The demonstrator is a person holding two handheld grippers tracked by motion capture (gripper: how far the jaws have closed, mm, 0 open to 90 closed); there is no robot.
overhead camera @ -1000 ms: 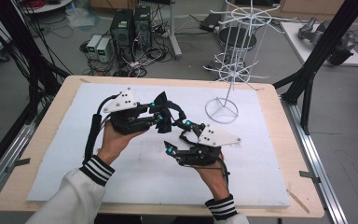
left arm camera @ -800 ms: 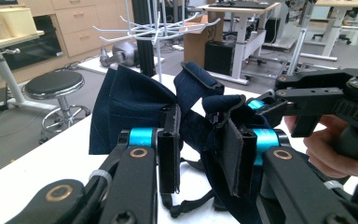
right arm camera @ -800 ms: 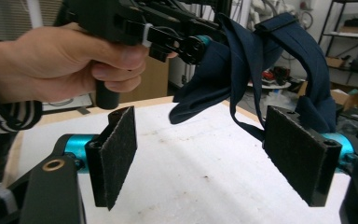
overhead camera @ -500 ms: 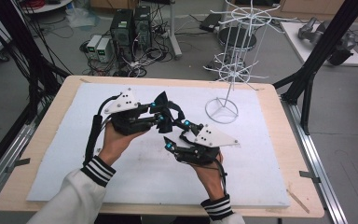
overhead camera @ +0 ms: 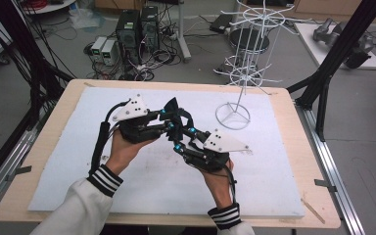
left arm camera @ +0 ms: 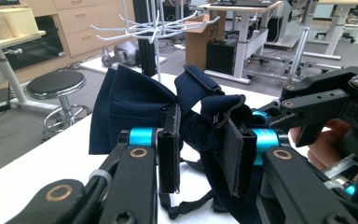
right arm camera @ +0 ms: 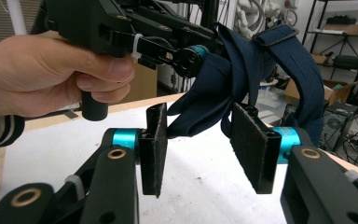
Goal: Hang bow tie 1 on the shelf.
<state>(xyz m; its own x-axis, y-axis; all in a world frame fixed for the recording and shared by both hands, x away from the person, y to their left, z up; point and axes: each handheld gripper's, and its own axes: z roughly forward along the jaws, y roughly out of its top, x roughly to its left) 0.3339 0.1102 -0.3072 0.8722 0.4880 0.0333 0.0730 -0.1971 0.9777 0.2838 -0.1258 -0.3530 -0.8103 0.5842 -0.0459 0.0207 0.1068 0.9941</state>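
A dark navy cloth piece with straps point(overhead camera: 172, 108) hangs above the white mat between both grippers. My left gripper point(overhead camera: 169, 121) is shut on a bunched part of it, and the folds fill the gap between its pads point(left arm camera: 200, 122). My right gripper point(overhead camera: 182, 138) points at the cloth from the near right. Its jaws have just been closing. A low fold of the cloth point(right arm camera: 200, 116) hangs between its pads point(right arm camera: 154, 140), which still stand apart. The left gripper point(right arm camera: 191, 53) and the hand on it point(right arm camera: 42, 74) show above.
A white wire rack point(overhead camera: 247, 73) stands on its ring base point(overhead camera: 232, 116) at the far right of the mat point(overhead camera: 284, 196). The wooden table edge point(overhead camera: 34, 147) frames the mat. Computers and cables lie on the floor behind.
The right gripper's jaws look narrower around the cloth fold. Both hands have kept their place.
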